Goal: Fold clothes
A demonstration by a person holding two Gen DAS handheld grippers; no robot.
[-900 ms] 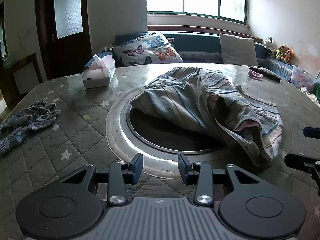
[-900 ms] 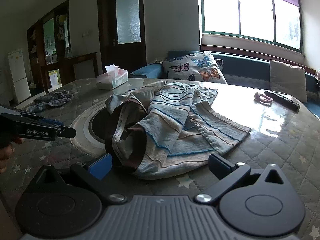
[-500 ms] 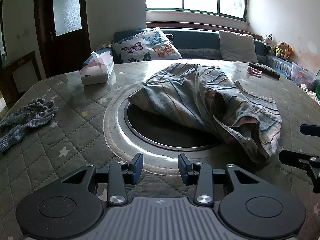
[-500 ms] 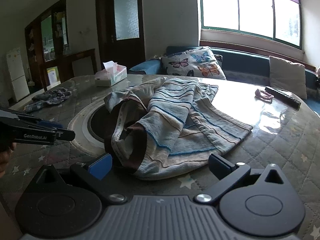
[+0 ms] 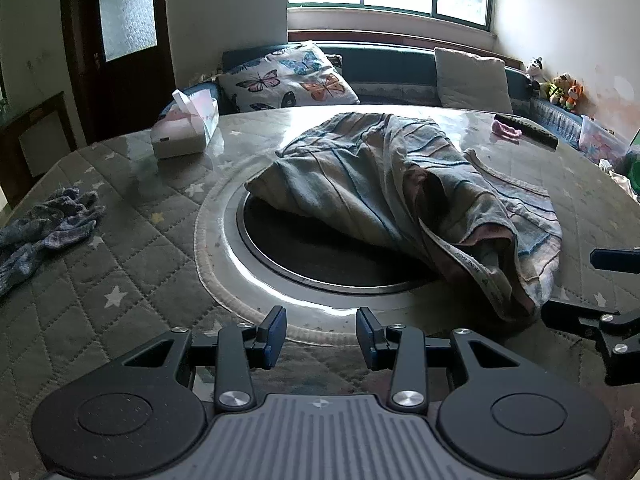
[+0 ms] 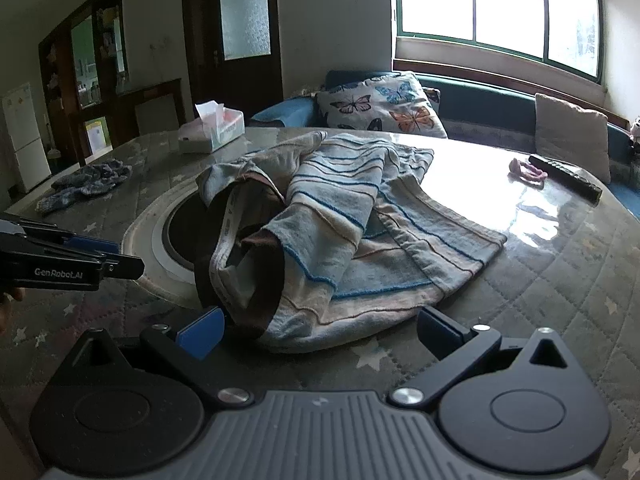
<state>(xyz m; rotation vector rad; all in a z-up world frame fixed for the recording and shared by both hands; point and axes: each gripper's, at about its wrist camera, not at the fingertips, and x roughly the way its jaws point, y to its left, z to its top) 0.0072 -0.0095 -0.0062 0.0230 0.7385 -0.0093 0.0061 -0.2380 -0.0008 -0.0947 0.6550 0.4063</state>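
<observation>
A crumpled striped garment (image 5: pixel 400 184) (image 6: pixel 340 232), pale blue and beige with a dark waistband, lies in a heap on the round table, partly over the dark round inset (image 5: pixel 320 248). My left gripper (image 5: pixel 320 332) hovers open over the near rim of that inset, with nothing between its fingers. It shows from the side at the left edge of the right wrist view as the left gripper (image 6: pixel 120 264). My right gripper (image 6: pixel 318 330) stands wide open just before the garment's near edge, its blue left pad close to the waistband without touching. Its fingers (image 5: pixel 580 320) show at the right edge of the left wrist view.
A tissue box (image 5: pixel 184 132) stands at the far left of the quilted table cover (image 5: pixel 100 280). Knitted gloves (image 5: pixel 44 228) lie at the left edge. A remote (image 6: pixel 566 176) and a pink item (image 6: pixel 526 170) lie far right. A sofa with cushions (image 5: pixel 288 80) runs behind.
Both grippers have edged a little nearer to the garment, which now looms slightly larger in both views. Neither has opened or shut, and the garment has not moved.
</observation>
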